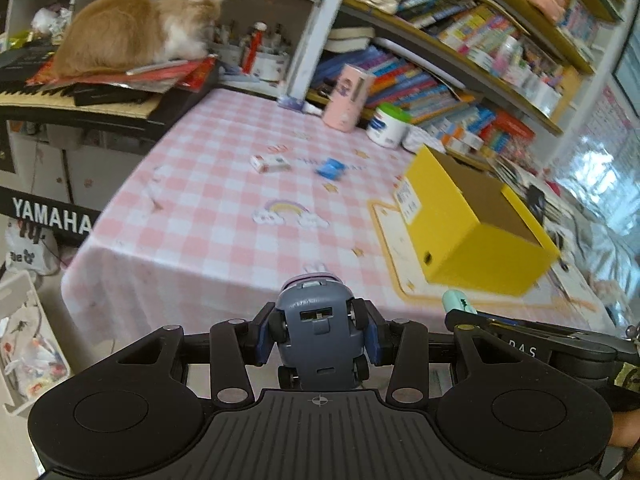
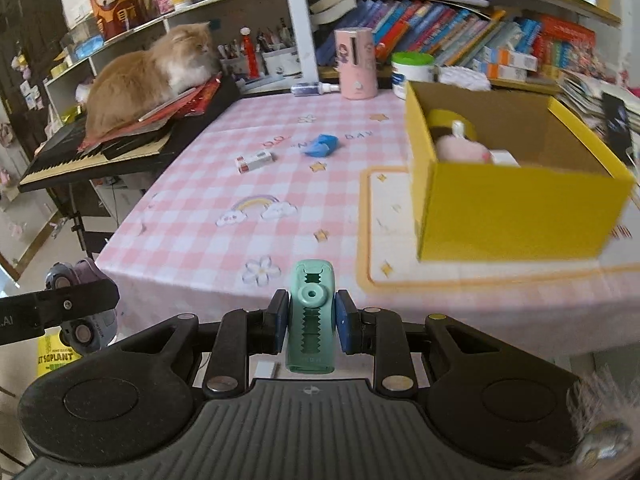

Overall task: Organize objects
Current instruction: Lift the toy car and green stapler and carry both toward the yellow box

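My left gripper is shut on a grey-blue toy car, underside toward the camera, held off the near edge of the pink checked table. In the right wrist view that car shows at the lower left. My right gripper is shut on a mint green sharpener, whose tip peeks in from the right in the left wrist view. A yellow cardboard box stands open on the table's right, with a pink soft toy and a tape roll inside. A small white and red box and a blue packet lie mid-table.
An orange cat lies on papers over a keyboard left of the table. A pink cylinder, a white jar with green lid and a small bottle stand at the table's back. Bookshelves fill the wall behind.
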Tool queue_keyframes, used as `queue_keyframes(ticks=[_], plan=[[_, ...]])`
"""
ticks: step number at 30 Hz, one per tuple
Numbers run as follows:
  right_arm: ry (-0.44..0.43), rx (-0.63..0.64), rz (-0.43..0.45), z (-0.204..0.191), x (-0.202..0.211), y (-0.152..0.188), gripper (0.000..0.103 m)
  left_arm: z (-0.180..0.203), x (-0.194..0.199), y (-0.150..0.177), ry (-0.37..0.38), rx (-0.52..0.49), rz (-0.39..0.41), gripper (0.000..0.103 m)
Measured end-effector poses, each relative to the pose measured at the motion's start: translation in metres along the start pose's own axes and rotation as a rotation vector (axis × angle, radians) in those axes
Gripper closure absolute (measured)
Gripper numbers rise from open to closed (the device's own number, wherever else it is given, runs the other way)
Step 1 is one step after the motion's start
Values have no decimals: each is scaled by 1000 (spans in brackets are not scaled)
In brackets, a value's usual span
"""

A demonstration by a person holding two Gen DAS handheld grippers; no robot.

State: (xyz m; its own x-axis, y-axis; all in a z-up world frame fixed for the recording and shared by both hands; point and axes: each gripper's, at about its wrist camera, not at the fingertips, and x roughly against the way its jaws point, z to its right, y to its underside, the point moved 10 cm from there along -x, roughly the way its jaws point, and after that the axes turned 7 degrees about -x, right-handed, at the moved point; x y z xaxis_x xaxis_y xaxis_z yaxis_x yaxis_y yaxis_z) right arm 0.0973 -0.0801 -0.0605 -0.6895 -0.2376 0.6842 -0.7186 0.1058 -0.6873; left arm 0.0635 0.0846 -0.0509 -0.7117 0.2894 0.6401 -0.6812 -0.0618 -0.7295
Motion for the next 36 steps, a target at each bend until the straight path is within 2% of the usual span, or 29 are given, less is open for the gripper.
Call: queue_keyframes(ticks=[8, 24, 29, 36], plan=[[77, -97, 11, 34, 39, 37, 80, 40, 2, 20, 98, -83, -43, 62], [265, -243, 39, 112, 84, 61, 80, 122, -33, 26, 292, -215, -105, 62], [297, -269, 53, 134, 94, 60, 80, 146, -43, 22, 323, -246, -107, 62], [308, -279, 58, 161, 94, 48, 80, 168, -57, 14, 320, -242, -107, 62]])
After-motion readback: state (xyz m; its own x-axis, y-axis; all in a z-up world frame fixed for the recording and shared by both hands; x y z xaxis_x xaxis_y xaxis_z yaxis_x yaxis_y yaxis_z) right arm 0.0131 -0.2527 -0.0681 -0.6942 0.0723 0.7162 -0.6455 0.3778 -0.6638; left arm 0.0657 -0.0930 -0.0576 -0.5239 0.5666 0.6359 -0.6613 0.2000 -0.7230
